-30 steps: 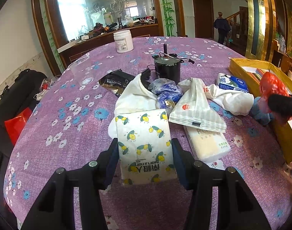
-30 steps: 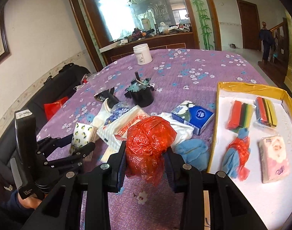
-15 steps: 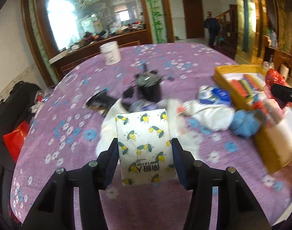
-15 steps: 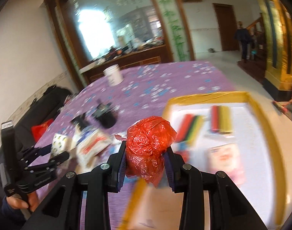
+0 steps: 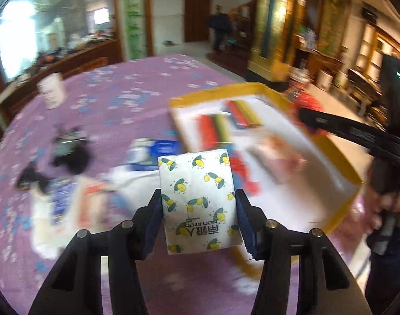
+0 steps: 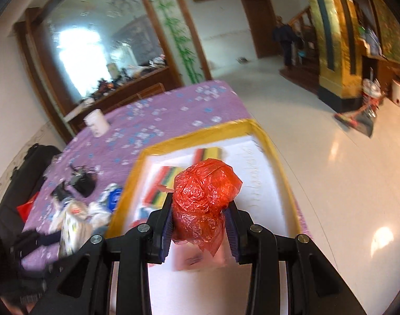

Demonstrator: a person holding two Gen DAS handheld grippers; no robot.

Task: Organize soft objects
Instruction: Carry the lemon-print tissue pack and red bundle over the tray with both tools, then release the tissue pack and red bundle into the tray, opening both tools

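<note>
While the purple tabletop point(image 5: 121, 99) is carrying a yellow-rimmed tray point(image 6: 272, 155) as the collecting place, both loads are hanging in the air by it. Beside the tray's near rim, the left hand-held gripper point(image 5: 198, 218) is clamping a lemon-print tissue pack point(image 5: 197, 199); above the tray, the right hand-held gripper point(image 6: 198, 225) is squeezing a crumpled red plastic bag point(image 6: 204, 197), probably for dropping inside.
</note>
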